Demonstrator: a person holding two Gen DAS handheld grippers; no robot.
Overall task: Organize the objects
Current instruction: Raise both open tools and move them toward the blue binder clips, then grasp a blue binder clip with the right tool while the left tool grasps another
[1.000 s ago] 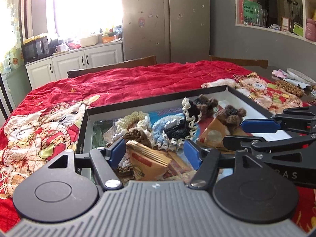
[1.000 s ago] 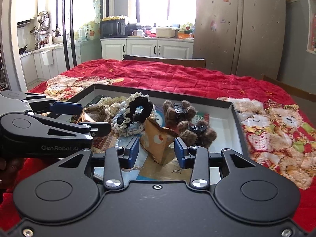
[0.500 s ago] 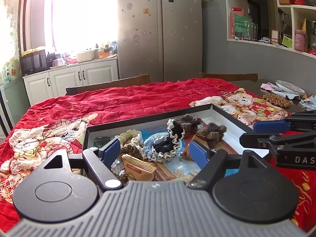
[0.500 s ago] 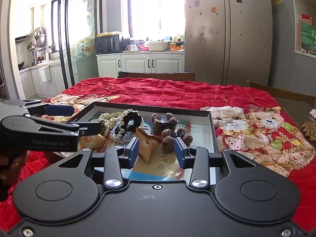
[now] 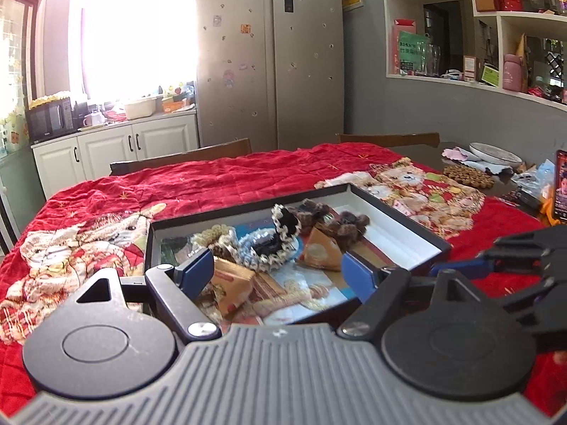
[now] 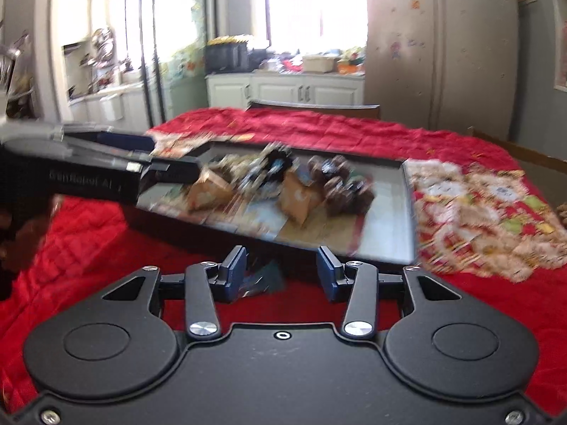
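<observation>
Red quilt on the counter (image 5: 230, 184), black tray (image 5: 400, 212) set on it w/ the items piled inside.

Both tools are seen backed off from the tray: left tool (image 5: 276, 272) is spread wide, nothing between its pads, jaws just opened further; right tool (image 6: 280, 271) is released too, jaws just opened, nothing gripped, though a small dark scrap (image 6: 264, 279) lies on the quilt just ahead of it. Scrunchies (image 5: 269, 244), furry clips (image 5: 336, 223) and orange packets (image 5: 230, 283) are left lying in the tray. Step is judged as a drop-off done; next, another stray item, e.g. the scrap, is prob. to be lined up and closed on.
</observation>
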